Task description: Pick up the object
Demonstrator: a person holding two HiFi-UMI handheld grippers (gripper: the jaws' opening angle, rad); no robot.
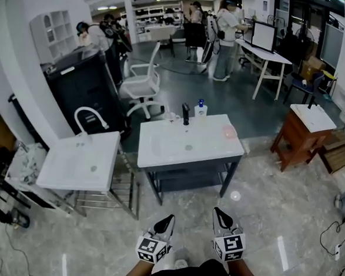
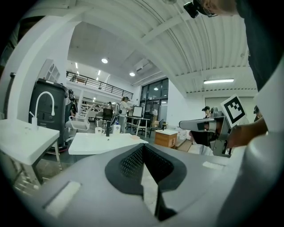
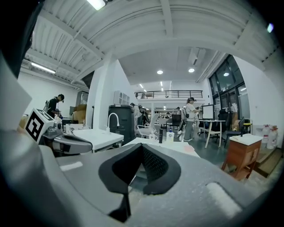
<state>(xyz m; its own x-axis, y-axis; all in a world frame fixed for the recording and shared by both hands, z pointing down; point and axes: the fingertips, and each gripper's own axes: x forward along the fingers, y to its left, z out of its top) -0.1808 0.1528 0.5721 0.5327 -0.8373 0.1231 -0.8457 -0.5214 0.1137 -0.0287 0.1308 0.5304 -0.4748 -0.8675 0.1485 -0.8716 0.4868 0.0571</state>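
A white basin table [image 1: 160,151] stands ahead of me. On it are a black tap [image 1: 186,113], a soap bottle [image 1: 200,108], a white mug [image 1: 173,115] and a small pink object [image 1: 228,131] near its right edge. My left gripper [image 1: 167,220] and right gripper [image 1: 219,214] hover side by side over the floor, short of the table's front edge. Both are shut with nothing between the jaws. The left gripper view shows its closed tips [image 2: 143,146] facing the table [image 2: 88,144]. The right gripper view shows its closed tips [image 3: 142,145] and the pink object [image 3: 189,148].
A second white basin counter [image 1: 64,165] with a white tap [image 1: 91,120] stands at the left, beside a black cabinet [image 1: 84,90]. An office chair [image 1: 142,88] is behind the table, and a wooden cabinet [image 1: 302,135] at the right. People [image 1: 227,26] stand at desks far back. Cables lie at the right.
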